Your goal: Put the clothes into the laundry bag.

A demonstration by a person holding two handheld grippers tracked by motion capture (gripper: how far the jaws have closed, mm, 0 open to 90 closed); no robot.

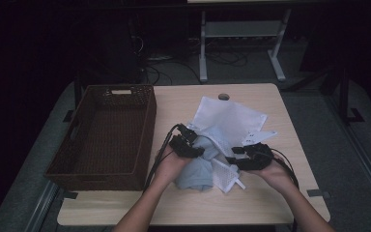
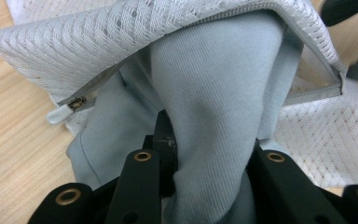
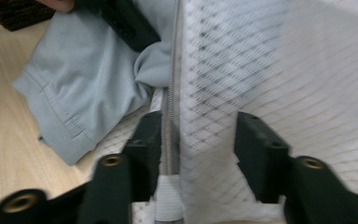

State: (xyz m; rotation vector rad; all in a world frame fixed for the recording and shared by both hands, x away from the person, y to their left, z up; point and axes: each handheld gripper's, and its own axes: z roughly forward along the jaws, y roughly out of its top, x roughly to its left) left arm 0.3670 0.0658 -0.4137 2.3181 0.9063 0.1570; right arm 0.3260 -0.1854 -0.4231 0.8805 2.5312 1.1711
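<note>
- Clamping grey garment point(image 2: 214, 107), left gripper point(image 1: 189, 145) pushes it into white mesh bag point(image 1: 227, 121) at table centre.
- Right gripper point(image 3: 193, 140), at garment's 3 o'clock: jaws spread, astride bag's zipper edge point(image 3: 172, 93), not pinching.

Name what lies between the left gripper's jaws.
A bunched fold of the grey cloth lies between the jaws of the left gripper, running up into the open mesh bag; the left gripper view shows this.
</note>
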